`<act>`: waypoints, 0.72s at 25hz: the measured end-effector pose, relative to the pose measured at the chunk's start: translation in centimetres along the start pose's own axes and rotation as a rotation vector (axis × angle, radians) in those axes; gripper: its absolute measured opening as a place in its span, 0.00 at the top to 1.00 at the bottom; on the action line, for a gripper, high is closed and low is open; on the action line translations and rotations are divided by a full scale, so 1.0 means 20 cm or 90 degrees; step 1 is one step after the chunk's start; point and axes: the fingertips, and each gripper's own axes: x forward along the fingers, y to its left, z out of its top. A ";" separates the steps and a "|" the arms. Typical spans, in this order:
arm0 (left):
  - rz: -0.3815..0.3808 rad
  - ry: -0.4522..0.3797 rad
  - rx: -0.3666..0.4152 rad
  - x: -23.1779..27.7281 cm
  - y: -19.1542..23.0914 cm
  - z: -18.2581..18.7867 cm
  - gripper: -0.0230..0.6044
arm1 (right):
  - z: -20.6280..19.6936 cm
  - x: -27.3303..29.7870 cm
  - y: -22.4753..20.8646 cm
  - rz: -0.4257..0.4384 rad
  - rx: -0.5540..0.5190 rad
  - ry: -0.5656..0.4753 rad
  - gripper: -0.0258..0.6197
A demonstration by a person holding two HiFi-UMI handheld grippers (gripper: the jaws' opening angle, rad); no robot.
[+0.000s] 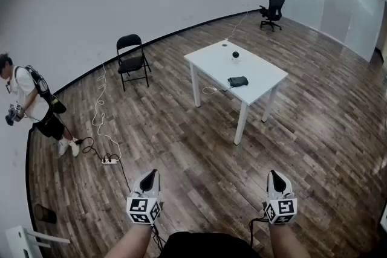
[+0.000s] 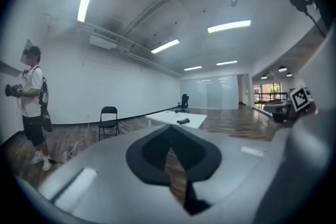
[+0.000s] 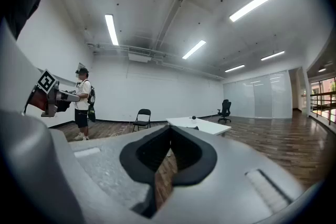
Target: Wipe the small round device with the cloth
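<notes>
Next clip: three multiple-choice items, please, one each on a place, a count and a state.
1. Where is the dark cloth? A floor; B shelf; C white table.
2. How many chairs? A one; B two; C four.
3. The left gripper and right gripper are: A shut, empty; B wide open; C holding cable.
Answers: C, it lies on the tabletop; B, a folding chair and an office chair; A, both pairs of jaws meet, nothing between.

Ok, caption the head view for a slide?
Left gripper and right gripper, both shut, face a white table holding cloth and round device.
</notes>
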 end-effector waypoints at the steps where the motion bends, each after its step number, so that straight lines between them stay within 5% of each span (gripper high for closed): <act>1: 0.000 -0.006 0.002 0.01 -0.02 0.01 0.95 | 0.00 0.01 -0.02 0.003 0.000 -0.003 0.96; 9: -0.012 -0.013 0.051 0.17 -0.04 0.10 0.95 | -0.04 0.13 -0.06 0.021 0.008 0.006 0.96; 18: -0.058 -0.020 -0.007 0.48 -0.07 0.11 0.95 | -0.05 0.26 -0.11 -0.017 0.010 0.018 0.96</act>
